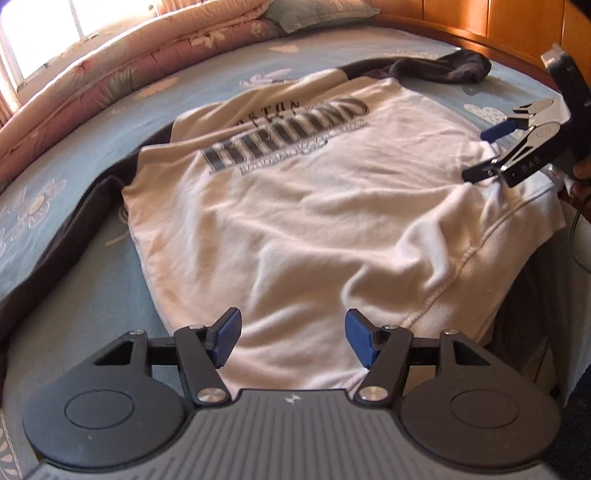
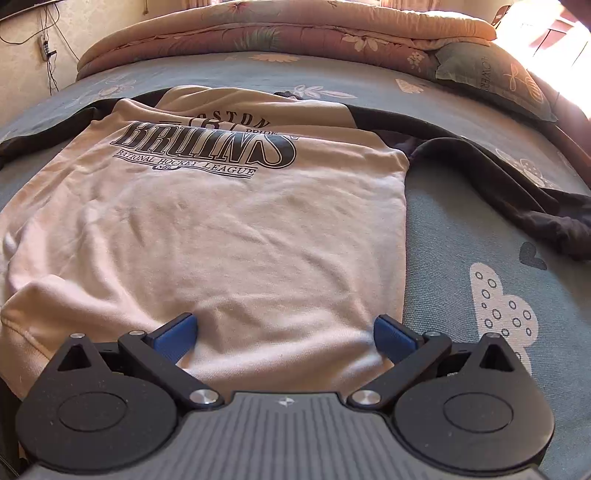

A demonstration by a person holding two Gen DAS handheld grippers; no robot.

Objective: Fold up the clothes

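Here a cream sweatshirt (image 2: 221, 236) with dark sleeves is seen spread face up on the blue flowered bedsheet (image 2: 461, 236), its hem at the near bed edge and its neck end toward the pink quilt (image 2: 280, 33) and the pillow (image 2: 495, 77). Its long axis is thus laid from the near edge straight across toward the quilt, with the printed lettering (image 2: 207, 147) readable from the hem side. One dark sleeve (image 2: 517, 192) is stretched out to the right and bunched at its cuff; the other dark sleeve (image 1: 62, 236) is trailed along the left side.

The left gripper (image 1: 291, 339) is held with its jaws spread over the hem near the left corner, nothing caught between them. The right gripper (image 2: 284, 336) is likewise spread wide over the hem near the right corner, and in the left wrist view its fingers are seen apart just above the cloth.

Several slips can be foreseen. Only the top layer may be caught if the jaws are closed shallowly, so that front and back are pulled apart. The hem is hung partly over the bed edge, so the sweatshirt may be dragged off by an uneven pull. The bunched right sleeve may be trapped in any fold, and wrinkles across the body may be pressed in.
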